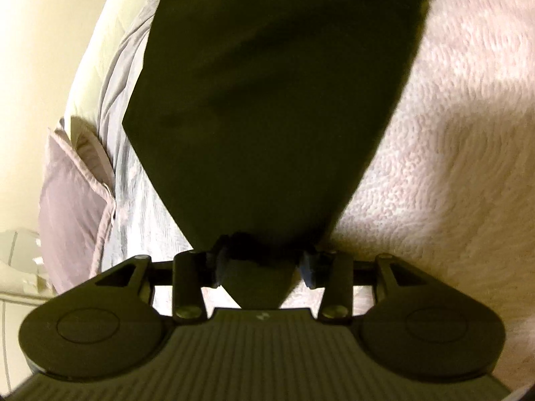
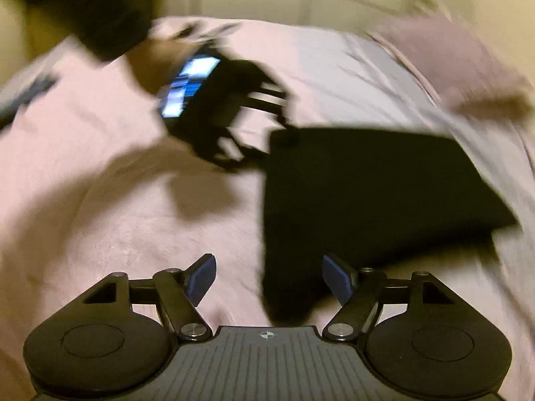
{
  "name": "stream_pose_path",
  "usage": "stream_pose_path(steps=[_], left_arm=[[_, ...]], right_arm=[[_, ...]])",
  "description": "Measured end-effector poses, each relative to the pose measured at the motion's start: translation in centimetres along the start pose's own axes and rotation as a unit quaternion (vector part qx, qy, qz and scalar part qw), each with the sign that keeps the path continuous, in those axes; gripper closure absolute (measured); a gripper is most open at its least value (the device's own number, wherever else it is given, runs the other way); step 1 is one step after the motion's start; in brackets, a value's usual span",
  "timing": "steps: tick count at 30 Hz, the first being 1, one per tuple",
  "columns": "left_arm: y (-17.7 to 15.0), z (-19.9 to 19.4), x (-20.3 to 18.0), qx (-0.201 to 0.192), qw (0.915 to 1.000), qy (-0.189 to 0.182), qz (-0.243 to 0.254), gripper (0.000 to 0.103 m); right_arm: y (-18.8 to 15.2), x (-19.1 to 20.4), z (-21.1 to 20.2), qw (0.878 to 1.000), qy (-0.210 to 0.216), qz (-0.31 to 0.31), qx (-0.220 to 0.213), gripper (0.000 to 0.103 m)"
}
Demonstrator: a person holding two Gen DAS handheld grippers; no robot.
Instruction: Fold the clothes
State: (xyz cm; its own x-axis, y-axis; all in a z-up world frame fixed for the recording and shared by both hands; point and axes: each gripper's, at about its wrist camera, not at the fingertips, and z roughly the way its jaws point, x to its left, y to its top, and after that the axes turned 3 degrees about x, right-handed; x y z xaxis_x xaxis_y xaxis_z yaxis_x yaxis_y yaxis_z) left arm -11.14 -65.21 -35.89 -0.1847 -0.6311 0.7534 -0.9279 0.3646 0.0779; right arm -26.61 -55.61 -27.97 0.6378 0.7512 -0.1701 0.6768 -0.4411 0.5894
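While your left gripper [image 1: 264, 265] clamps a corner of the dark garment [image 1: 267, 117], that cloth lies spread on the pink bedcover [image 1: 451, 167]. Your right gripper [image 2: 267, 280] stands wide, nothing between its pads, just above the garment's near edge.

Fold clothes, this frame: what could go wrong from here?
1. The left tool pinches only a corner of the dark garment; a pull may slip it free or drag the fold askew.
2. The right tool is open with nothing gripped, so that near edge of the garment is unheld and may shift.
3. The right wrist view is motion-blurred; a regrasp now could catch the pink blanket along with the cloth.
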Motion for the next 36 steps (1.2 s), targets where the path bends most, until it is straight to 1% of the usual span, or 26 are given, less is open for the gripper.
stream_pose_path(steps=[1,2,3,4,5,6,7,8,9,10,11,12,13,17,21,23,27,30,31,33,34,36], left_arm=[[0.0,0.1,-0.3,0.0,1.0,0.005,0.005,0.064],[0.0,0.3,-0.5,0.0,0.9999,0.009,0.009,0.065],[0.0,0.5,-0.5,0.002,0.9999,0.011,0.012,0.065],[0.0,0.8,-0.6,0.004,0.9998,0.013,0.016,0.065],[0.0,1.0,-0.6,0.006,0.9997,0.014,0.02,0.065],[0.1,1.3,-0.5,0.01,0.9996,0.011,0.023,0.068],[0.2,1.5,-0.5,0.014,0.9995,0.009,0.027,0.071],[0.3,1.7,-0.4,0.017,0.9994,0.005,0.031,0.076],[0.6,1.9,-0.2,0.021,0.9992,0.001,0.036,0.08],[0.9,1.8,0.0,0.025,0.9992,-0.004,0.032,0.084],[1.2,1.6,0.3,0.029,0.9992,-0.008,0.028,0.089],[1.5,1.5,0.6,0.033,0.9991,-0.012,0.022,0.091],[1.6,1.0,1.1,0.036,0.9992,-0.015,0.01,0.092],[3.4,-2.9,3.0,0.03,0.9988,-0.022,-0.031,0.094],[7.2,-8.8,3.6,0.014,0.9955,-0.051,-0.079,0.096],[9.4,-11.9,2.9,0.0,0.9927,-0.067,-0.101,0.096],[14.2,-18.1,-0.5,-0.037,0.9841,-0.102,-0.141,0.097],[17.1,-20.6,-3.9,-0.051,0.9769,-0.13,-0.162,0.096],[17.5,-21.2,-5.0,-0.05,0.9752,-0.14,-0.164,0.095],[17.7,-22.0,-6.4,-0.044,0.9721,-0.161,-0.164,0.097],[17.7,-22.2,-6.8,-0.041,0.9706,-0.171,-0.165,0.097],[17.1,-23.1,-7.2,-0.038,0.9659,-0.19,-0.172,0.097]], right_arm=[[0.1,1.2,1.5,0.999,-0.019,-0.028,0.008,0.03],[0.1,2.2,3.1,0.997,-0.043,-0.054,0.026,0.031],[-0.2,2.9,4.7,0.992,-0.072,-0.089,0.044,0.031],[-0.6,3.6,6.2,0.985,-0.102,-0.129,0.059,0.031],[-1.1,3.9,7.0,0.978,-0.124,-0.158,0.062,0.031],[-1.7,3.7,7.1,0.973,-0.138,-0.174,0.058,0.033],[-2.3,3.3,7.1,0.969,-0.15,-0.186,0.057,0.052],[-2.9,2.8,6.9,0.968,-0.149,-0.194,0.056,0.057],[-3.4,2.0,6.5,0.969,-0.137,-0.196,0.056,0.066],[-3.8,1.2,6.0,0.971,-0.125,-0.196,0.056,0.073],[-4.1,0.4,5.4,0.972,-0.114,-0.198,0.057,0.076],[-4.1,-0.2,4.7,0.972,-0.104,-0.202,0.058,0.082],[-4.1,-0.8,3.9,0.972,-0.097,-0.205,0.059,0.085],[-4.3,-3.0,-0.2,0.97,-0.098,-0.21,0.07,0.089],[-6.3,-4.4,-5.2,0.965,-0.112,-0.214,0.099,0.091],[-7.5,-5.0,-7.6,0.962,-0.122,-0.214,0.116,0.091],[-11.2,-6.5,-11.8,0.956,-0.148,-0.203,0.154,0.091],[-14.0,-7.0,-13.0,0.954,-0.157,-0.182,0.178,0.091],[-15.1,-6.8,-13.1,0.953,-0.163,-0.17,0.191,0.088],[-16.8,-6.5,-13.0,0.95,-0.173,-0.119,0.233,0.088],[-17.5,-6.5,-13.1,0.95,-0.175,-0.079,0.248,0.087],[-18.7,-6.8,-14.2,0.954,-0.169,0.04,0.246,0.087]])
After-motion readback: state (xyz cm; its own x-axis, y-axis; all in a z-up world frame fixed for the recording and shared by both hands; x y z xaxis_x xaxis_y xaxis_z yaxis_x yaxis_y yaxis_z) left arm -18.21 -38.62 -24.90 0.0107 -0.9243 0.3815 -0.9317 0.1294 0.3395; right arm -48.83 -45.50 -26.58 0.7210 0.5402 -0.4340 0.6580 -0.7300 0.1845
